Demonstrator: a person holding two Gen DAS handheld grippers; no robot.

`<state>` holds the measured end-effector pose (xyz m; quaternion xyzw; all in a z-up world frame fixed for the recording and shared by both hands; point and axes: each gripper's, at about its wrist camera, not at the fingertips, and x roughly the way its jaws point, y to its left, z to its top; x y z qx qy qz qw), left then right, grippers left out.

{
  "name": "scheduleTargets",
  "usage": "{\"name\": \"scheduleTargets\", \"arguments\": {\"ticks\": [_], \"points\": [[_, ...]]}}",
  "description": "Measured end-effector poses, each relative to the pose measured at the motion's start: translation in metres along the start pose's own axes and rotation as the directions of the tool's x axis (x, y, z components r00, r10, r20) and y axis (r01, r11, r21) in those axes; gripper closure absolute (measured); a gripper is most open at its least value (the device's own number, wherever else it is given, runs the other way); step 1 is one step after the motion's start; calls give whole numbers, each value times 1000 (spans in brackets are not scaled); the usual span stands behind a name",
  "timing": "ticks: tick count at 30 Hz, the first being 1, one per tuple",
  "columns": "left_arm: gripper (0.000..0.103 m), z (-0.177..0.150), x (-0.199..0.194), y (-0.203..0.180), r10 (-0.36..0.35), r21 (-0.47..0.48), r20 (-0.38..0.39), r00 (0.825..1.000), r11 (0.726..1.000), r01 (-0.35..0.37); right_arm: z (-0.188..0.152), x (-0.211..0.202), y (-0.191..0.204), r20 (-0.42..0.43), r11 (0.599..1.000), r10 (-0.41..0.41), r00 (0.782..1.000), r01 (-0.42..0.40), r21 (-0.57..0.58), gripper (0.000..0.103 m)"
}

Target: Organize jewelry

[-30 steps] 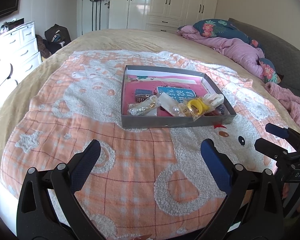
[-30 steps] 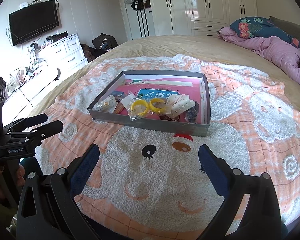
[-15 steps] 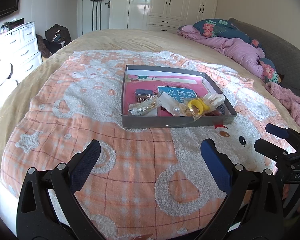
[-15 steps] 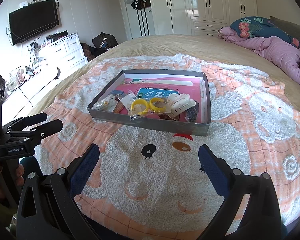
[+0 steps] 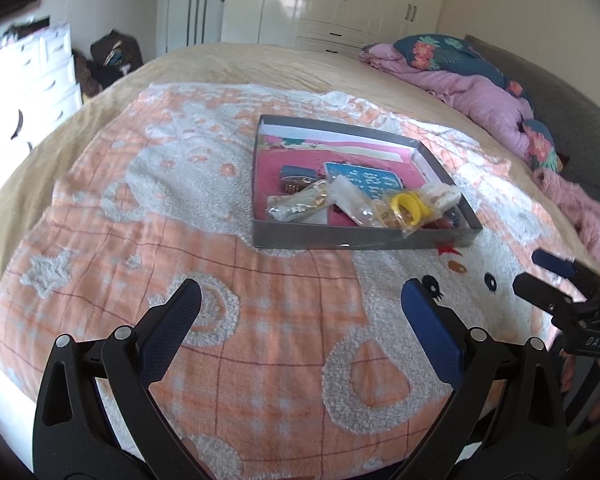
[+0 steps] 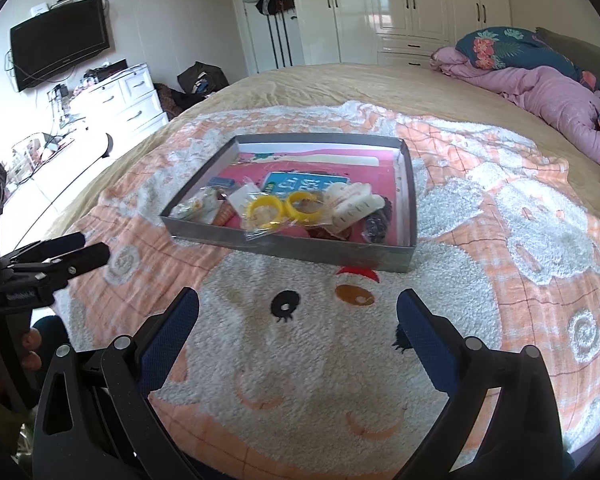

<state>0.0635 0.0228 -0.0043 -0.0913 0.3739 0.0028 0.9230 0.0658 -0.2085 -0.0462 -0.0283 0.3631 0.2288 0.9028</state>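
A shallow grey box (image 5: 364,238) (image 6: 284,246) with a pink floor lies on the orange and white blanket (image 5: 260,320) (image 6: 320,360). It holds bagged jewelry: yellow rings in a clear bag (image 5: 410,208) (image 6: 284,212), a gold piece in a bag (image 5: 300,206), a white hair clip (image 6: 354,204) and a blue card (image 5: 364,182). My left gripper (image 5: 300,306) is open and empty, short of the box's near wall. My right gripper (image 6: 298,312) is open and empty, also short of the box. Each gripper shows at the edge of the other's view (image 5: 548,276) (image 6: 76,252).
A pink quilt and floral pillows (image 5: 480,92) (image 6: 540,80) are piled at the far right of the bed. A white dresser (image 6: 112,100) and a wall TV (image 6: 60,58) stand to the left. White wardrobes (image 6: 400,8) line the back wall.
Both grippers have shifted slightly toward the box; the views are a little blurred from motion. The jaws stay open and nothing in the box has moved.
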Motion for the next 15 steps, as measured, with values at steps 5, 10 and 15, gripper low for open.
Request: {"name": "scheduleTargets", "arguments": {"ticks": [5, 10, 15], "points": [[9, 20, 11, 36, 64, -65, 10, 998, 996, -63, 8, 18, -37, -11, 997, -60, 998, 60, 56, 4], [9, 64, 44, 110, 247, -149, -7, 969, 958, -245, 29, 46, -113, -30, 967, -232, 972, 234, 100, 4], [9, 101, 114, 188, 329, -182, -140, 934, 919, -351, 56, 83, -216, -76, 888, -429, 900, 436, 145, 4]]}}
